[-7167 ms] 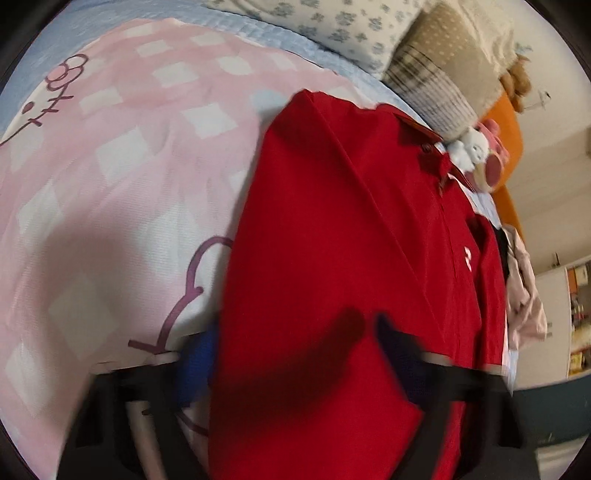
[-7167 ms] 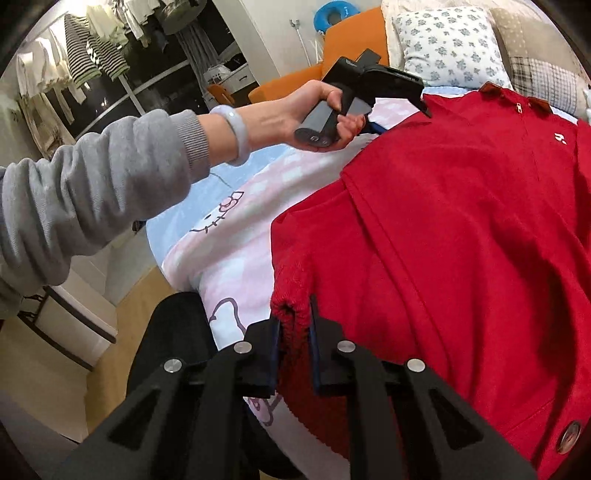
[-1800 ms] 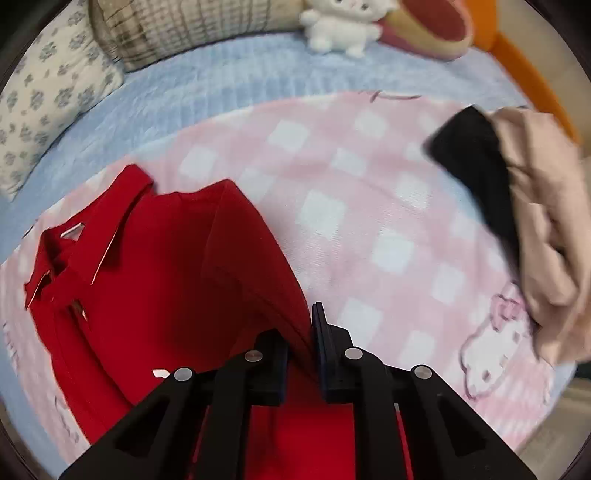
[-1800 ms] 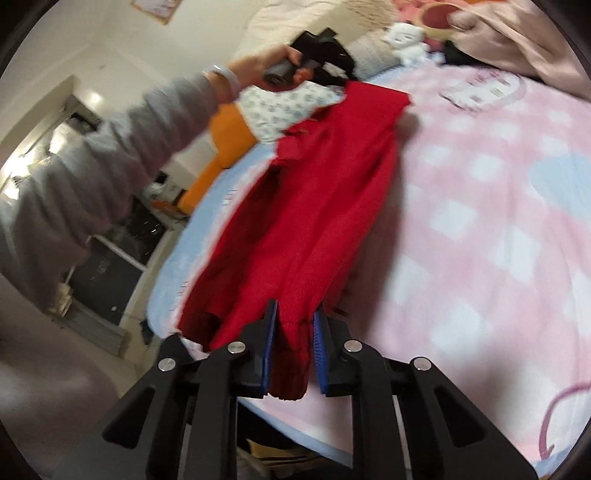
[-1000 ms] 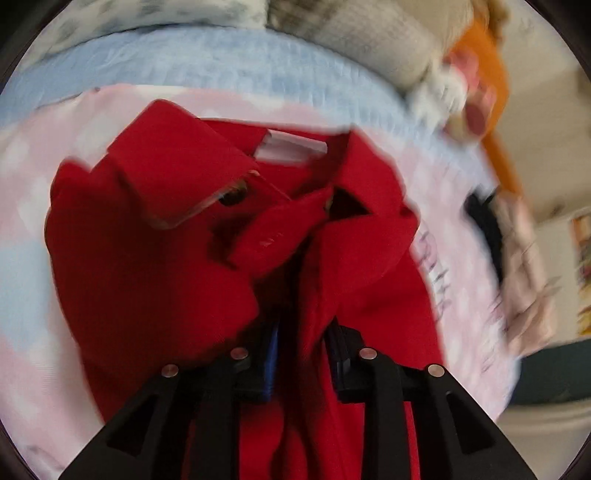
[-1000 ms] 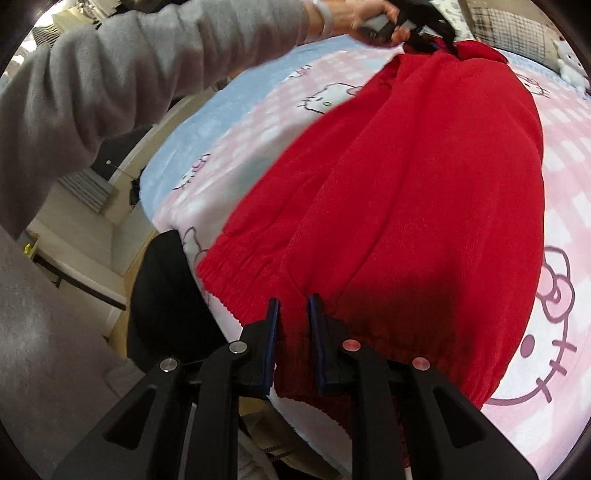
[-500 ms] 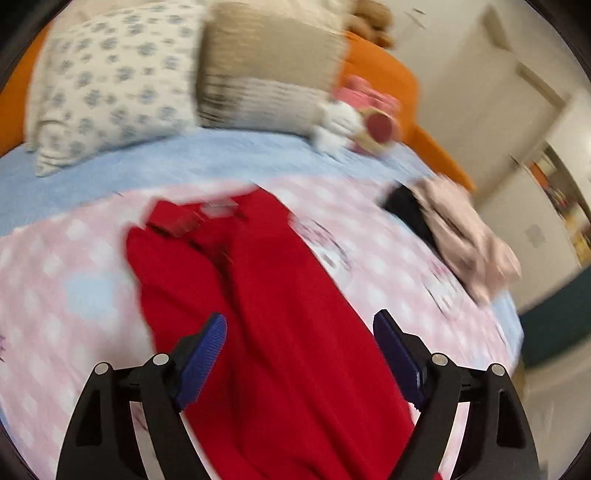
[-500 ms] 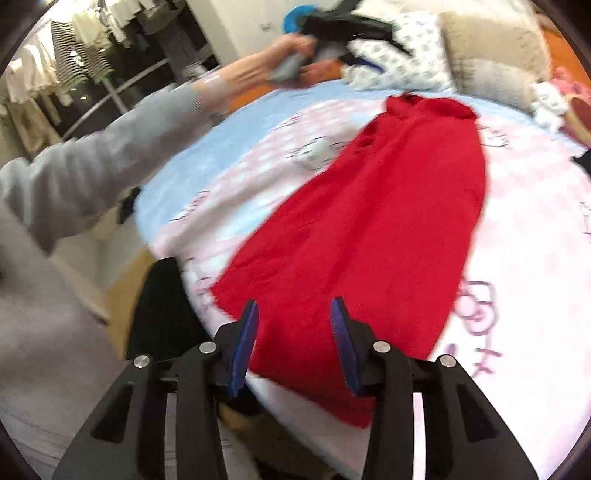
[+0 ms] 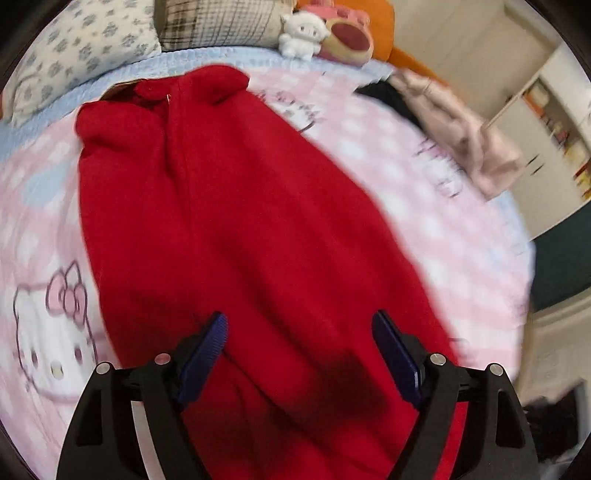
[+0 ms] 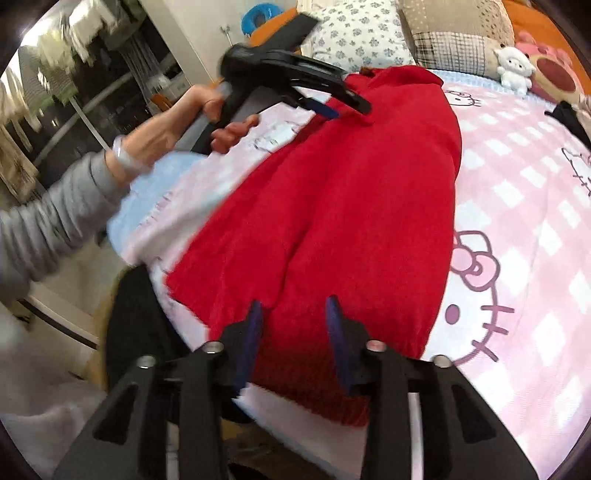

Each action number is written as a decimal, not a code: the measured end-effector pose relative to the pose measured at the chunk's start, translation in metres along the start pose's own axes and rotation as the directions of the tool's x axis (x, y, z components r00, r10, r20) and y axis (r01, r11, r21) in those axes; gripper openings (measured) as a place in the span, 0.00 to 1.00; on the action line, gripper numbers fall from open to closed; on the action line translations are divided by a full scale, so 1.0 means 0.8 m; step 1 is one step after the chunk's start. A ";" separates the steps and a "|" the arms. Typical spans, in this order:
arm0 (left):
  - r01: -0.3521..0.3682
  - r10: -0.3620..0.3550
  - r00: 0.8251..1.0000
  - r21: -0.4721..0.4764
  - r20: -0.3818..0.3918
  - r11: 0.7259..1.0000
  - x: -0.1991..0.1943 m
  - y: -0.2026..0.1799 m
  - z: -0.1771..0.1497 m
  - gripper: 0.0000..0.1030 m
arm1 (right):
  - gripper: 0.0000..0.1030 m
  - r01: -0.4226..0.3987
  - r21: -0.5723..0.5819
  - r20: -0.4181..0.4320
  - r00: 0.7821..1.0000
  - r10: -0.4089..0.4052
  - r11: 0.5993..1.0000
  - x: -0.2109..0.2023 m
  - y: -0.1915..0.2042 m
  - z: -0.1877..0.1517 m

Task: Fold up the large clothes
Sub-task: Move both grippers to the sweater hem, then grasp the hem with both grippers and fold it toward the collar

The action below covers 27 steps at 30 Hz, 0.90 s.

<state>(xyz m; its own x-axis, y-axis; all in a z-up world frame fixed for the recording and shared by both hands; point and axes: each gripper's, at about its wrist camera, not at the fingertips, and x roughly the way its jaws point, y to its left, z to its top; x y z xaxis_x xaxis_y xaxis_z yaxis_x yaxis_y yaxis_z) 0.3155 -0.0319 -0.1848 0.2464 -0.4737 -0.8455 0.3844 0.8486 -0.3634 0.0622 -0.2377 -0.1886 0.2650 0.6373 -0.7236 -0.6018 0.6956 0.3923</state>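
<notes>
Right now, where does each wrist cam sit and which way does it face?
Left wrist: above the red garment, looking along it toward the collar, the pillows and white plush toy; only the left gripper shows, jaws open.
Right wrist: at the garment's hem, bed's near edge, facing the headboard; right gripper open, plus the left hand on its gripper.
Shared: garment, pink blanket, pillows, plush toy.
</notes>
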 end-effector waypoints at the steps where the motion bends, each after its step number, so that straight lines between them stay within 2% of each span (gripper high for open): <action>1: 0.003 -0.003 1.000 -0.016 0.009 1.000 -0.019 -0.001 -0.006 0.84 | 0.58 -0.026 0.021 0.018 0.999 0.026 0.999 -0.015 -0.006 0.008; 2: -0.002 0.003 1.000 -0.034 0.024 0.999 -0.041 -0.005 -0.017 0.90 | 0.68 -0.028 0.032 0.035 0.999 0.027 0.999 -0.032 -0.014 0.010; 5: 0.075 -0.067 0.995 -0.102 0.080 0.992 -0.110 -0.010 -0.081 0.92 | 0.69 -0.066 0.102 0.054 0.997 0.061 0.993 -0.069 -0.043 0.013; 7: 0.107 -0.095 0.992 -0.158 0.083 0.982 -0.135 -0.004 -0.123 0.92 | 0.69 -0.111 0.201 0.030 0.994 0.107 0.973 -0.073 -0.074 0.011; 9: 0.140 -0.127 0.989 -0.224 0.070 0.964 -0.144 0.007 -0.177 0.92 | 0.69 -0.151 0.295 0.002 0.988 0.157 0.944 -0.064 -0.099 0.005; 11: 0.144 -0.140 0.990 -0.293 0.034 0.945 -0.135 0.019 -0.235 0.92 | 0.69 -0.216 0.377 -0.033 0.969 0.246 0.901 -0.042 -0.118 -0.006; 14: 0.162 -0.159 0.987 -0.316 0.035 0.935 -0.122 0.030 -0.291 0.92 | 0.69 -0.254 0.440 -0.081 0.944 0.320 0.861 -0.013 -0.126 -0.018; 15: 0.188 -0.187 0.982 -0.319 0.035 0.929 -0.113 0.030 -0.310 0.92 | 0.69 -0.255 0.452 -0.090 0.941 0.328 0.855 -0.006 -0.126 -0.019; 17: 0.229 -0.231 0.972 -0.334 0.035 0.914 -0.104 0.033 -0.333 0.92 | 0.71 -0.246 0.464 -0.101 0.940 0.327 0.851 0.004 -0.130 -0.019; 20: 0.308 -0.312 0.949 -0.351 0.046 0.884 -0.089 0.026 -0.353 0.92 | 0.70 -0.251 0.488 -0.093 0.937 0.336 0.836 0.006 -0.133 -0.019; 23: 0.351 -0.361 0.932 -0.366 0.043 0.862 -0.072 0.019 -0.361 0.92 | 0.71 -0.191 0.510 -0.139 0.944 0.299 0.839 0.007 -0.133 -0.027; 25: 0.358 -0.373 0.927 -0.380 0.035 0.853 -0.059 0.019 -0.361 0.92 | 0.71 -0.224 0.544 -0.128 0.930 0.344 0.809 0.013 -0.138 -0.033; 27: 0.375 -0.398 0.917 -0.413 0.032 0.830 -0.047 0.020 -0.363 0.92 | 0.71 -0.238 0.558 -0.122 0.924 0.362 0.795 0.023 -0.139 -0.031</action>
<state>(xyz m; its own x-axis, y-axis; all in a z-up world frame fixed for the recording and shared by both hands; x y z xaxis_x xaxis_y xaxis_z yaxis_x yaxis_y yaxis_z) 0.0543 0.0679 -0.2722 0.1016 -0.7795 -0.6181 0.0444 0.6242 -0.7800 0.1155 -0.3116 -0.2601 -0.0653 0.8006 -0.5957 -0.1206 0.5862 0.8011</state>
